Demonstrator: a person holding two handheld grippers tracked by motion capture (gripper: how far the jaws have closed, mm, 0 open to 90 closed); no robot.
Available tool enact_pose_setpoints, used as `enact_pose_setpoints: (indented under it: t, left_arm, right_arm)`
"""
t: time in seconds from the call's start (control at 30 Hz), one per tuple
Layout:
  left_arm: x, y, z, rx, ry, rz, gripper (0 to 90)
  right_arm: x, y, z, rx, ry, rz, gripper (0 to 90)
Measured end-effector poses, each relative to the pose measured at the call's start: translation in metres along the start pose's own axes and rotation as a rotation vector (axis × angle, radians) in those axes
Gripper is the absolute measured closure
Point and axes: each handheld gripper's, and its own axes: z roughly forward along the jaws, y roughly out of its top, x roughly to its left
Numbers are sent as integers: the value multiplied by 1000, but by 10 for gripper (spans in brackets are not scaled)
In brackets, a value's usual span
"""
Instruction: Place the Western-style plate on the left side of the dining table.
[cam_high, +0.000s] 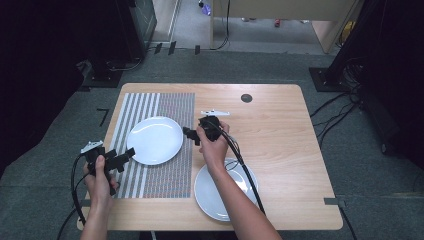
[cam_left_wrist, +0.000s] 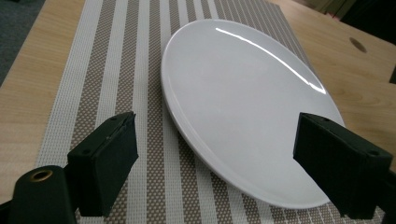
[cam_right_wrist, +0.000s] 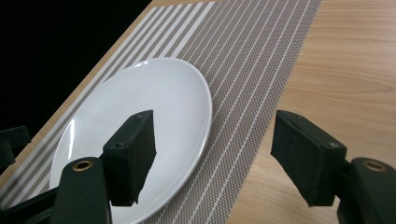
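The round white ceramic plate (cam_high: 154, 140) lies flat on the striped woven placemat (cam_high: 167, 105) at the wooden counter's (cam_high: 280, 130) left side. Left tool (cam_high: 121, 158) and right tool (cam_high: 190, 134) flank it, jaws apart, gripping nothing. Risk: an uneven pinch on the thin glossy rim could let it slip, or drag the placemat.

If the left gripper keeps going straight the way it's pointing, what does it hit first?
Probably the white plate on the striped placemat: the open left gripper points at its near rim, though it may pass just above.

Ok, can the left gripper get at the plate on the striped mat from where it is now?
Probably yes. The left gripper stands open just off the near-left rim of the plate on the striped mat. The left gripper view shows nothing between its jaws and that rim. The right gripper waits, open, off the opposite rim.
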Motion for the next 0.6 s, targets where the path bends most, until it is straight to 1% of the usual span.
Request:
enact_pose_setpoints:
  t: [0.07,0.1,0.17,0.2,0.23,0.27,0.3,0.33,0.37,0.4,0.47,0.5,0.53,0.57,0.6]
  left_arm:
    - [-2,-3,-3,5,15,21,136]
    - [-5,-5,-5,6,25,33,136]
    - [-6,-6,-7,5,28,37,135]
    - [-7,-7,-8,3,34,40,135]
    - [-8,-9,-9,1,37,45,135]
    - [-10,-10,-11,-3,40,48,134]
    - [-11,-11,-12,-4,44,54,134]
    - [-12,-12,-13,-8,48,59,134]
    - [-14,-12,-15,-11,50,64,134]
    - [-17,-14,-18,-20,61,77,133]
    - [-19,-15,-20,-22,78,90,134]
    - [-19,-15,-20,-22,78,90,133]
    - [-20,-16,-22,-24,82,91,133]
    - [-21,-18,-23,-22,84,95,133]
    - [-21,-18,-23,-22,84,95,133]
  right_arm:
    - [0,-2,-7,0,2,-17,306]
    - [0,-4,-13,-2,-4,-33,305]
    - [-1,-6,-20,-4,-11,-47,302]
    - [-1,-6,-20,-4,-11,-47,302]
    - [-1,-7,-24,-4,-13,-52,298]
    - [-3,-9,-31,-5,-15,-62,297]
    - [-3,-9,-31,-5,-15,-62,297]
    - [-5,-12,-38,-8,-18,-64,296]
    - [-7,-14,-41,-7,-23,-68,296]
    - [-9,-15,-45,-7,-25,-70,295]
    - [-13,-18,-53,-16,-29,-68,293]
    - [-13,-18,-53,-16,-29,-68,293]
    - [-15,-20,-56,-16,-30,-65,292]
    - [-20,-24,-64,-21,-34,-61,288]
    - [-20,-24,-64,-21,-34,-61,288]
